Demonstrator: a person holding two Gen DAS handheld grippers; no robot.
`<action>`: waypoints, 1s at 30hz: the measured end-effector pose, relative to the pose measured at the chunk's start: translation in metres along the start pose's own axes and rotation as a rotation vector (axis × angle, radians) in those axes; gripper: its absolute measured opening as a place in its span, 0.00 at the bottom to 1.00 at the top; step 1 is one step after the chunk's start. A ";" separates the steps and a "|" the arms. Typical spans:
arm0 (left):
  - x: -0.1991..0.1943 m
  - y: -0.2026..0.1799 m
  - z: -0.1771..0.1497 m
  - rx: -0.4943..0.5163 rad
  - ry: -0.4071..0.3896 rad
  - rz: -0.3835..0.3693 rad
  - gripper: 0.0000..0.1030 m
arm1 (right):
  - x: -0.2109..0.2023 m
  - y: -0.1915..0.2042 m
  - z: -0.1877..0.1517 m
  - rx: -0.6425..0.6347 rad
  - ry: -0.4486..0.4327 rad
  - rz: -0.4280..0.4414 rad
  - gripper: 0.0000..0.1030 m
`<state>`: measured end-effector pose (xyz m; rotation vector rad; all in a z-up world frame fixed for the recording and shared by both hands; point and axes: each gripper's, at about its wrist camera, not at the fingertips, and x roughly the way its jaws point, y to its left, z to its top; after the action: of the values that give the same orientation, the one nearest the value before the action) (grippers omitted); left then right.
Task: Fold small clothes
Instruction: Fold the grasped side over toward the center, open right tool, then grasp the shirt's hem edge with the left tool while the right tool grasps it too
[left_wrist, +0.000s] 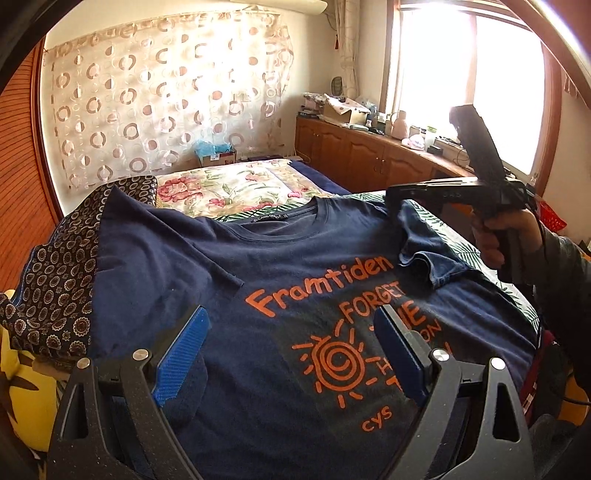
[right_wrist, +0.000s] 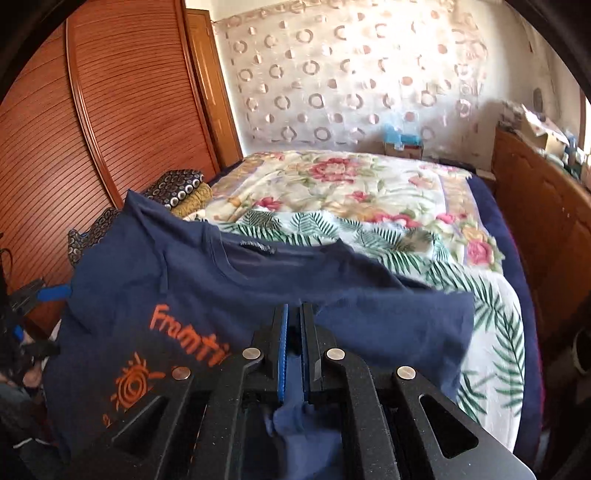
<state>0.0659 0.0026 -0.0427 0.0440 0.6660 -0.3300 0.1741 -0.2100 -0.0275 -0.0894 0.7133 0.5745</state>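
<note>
A navy T-shirt with orange print lies face up on the bed; it also shows in the right wrist view. My left gripper is open, its blue pads spread above the shirt's printed front, holding nothing. My right gripper is shut on the shirt's right sleeve, with navy cloth bunched between its pads. In the left wrist view the right gripper lifts that sleeve up and inward over the chest.
A floral and leaf-print bedspread covers the bed beyond the shirt. Dark patterned folded cloth lies at the shirt's left. A wooden cabinet with clutter runs along the right under the window. A wooden slatted wardrobe stands at left.
</note>
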 end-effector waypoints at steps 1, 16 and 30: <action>-0.001 0.001 0.000 -0.001 0.000 0.003 0.89 | 0.001 -0.002 -0.001 -0.003 -0.004 0.006 0.19; 0.001 0.049 0.010 -0.062 -0.017 0.119 0.89 | 0.007 -0.031 -0.040 0.008 0.090 -0.182 0.44; 0.009 0.091 0.040 -0.051 -0.005 0.193 0.89 | 0.044 -0.084 -0.018 0.121 0.141 -0.246 0.44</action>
<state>0.1250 0.0805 -0.0224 0.0584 0.6595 -0.1278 0.2345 -0.2650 -0.0791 -0.1037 0.8580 0.2907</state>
